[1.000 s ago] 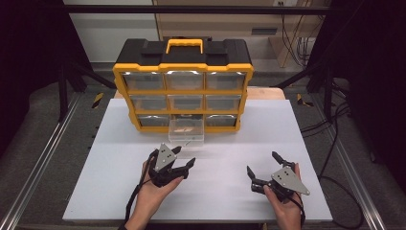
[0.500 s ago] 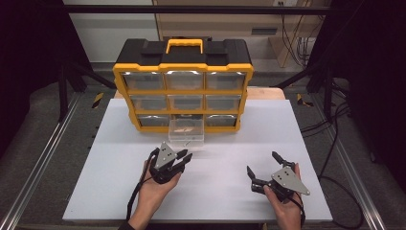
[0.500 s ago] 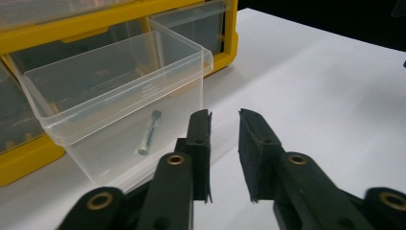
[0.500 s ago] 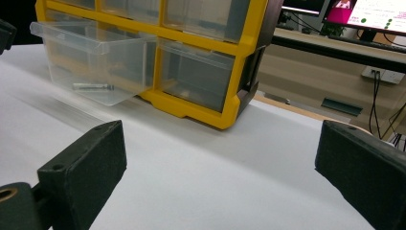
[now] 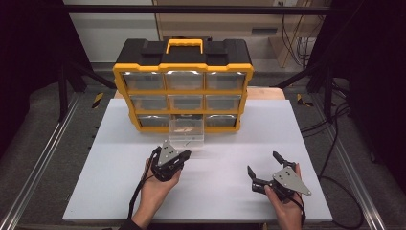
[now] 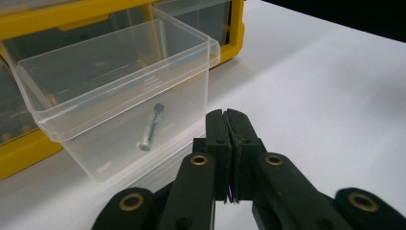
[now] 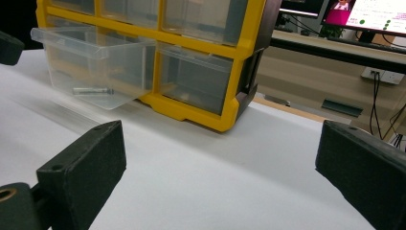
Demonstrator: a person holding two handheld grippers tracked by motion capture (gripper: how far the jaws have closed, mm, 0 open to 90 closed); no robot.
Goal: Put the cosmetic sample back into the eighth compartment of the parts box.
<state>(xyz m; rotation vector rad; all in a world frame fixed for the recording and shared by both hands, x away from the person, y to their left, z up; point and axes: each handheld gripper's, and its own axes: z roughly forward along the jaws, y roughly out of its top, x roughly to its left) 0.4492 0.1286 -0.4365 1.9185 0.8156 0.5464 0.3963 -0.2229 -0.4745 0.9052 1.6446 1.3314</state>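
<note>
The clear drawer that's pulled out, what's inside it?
Inside the clear drawer lies one small metal bolt on the bottom. The drawer's back part sits inside the yellow organizer, so that part is hidden.

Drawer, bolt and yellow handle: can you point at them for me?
Drawer [image 6: 119, 67], left gripper view, clear front rim.
Bolt [image 6: 151, 127], left gripper view, middle of its shaft.
Handle [image 5: 184, 43], high view, top bar.

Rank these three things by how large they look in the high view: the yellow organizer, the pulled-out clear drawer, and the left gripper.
1. yellow organizer, clearly the largest.
2. clear drawer and left gripper: they look about alike, and the gripper is nearer the camera, so I do not rank them.
</note>
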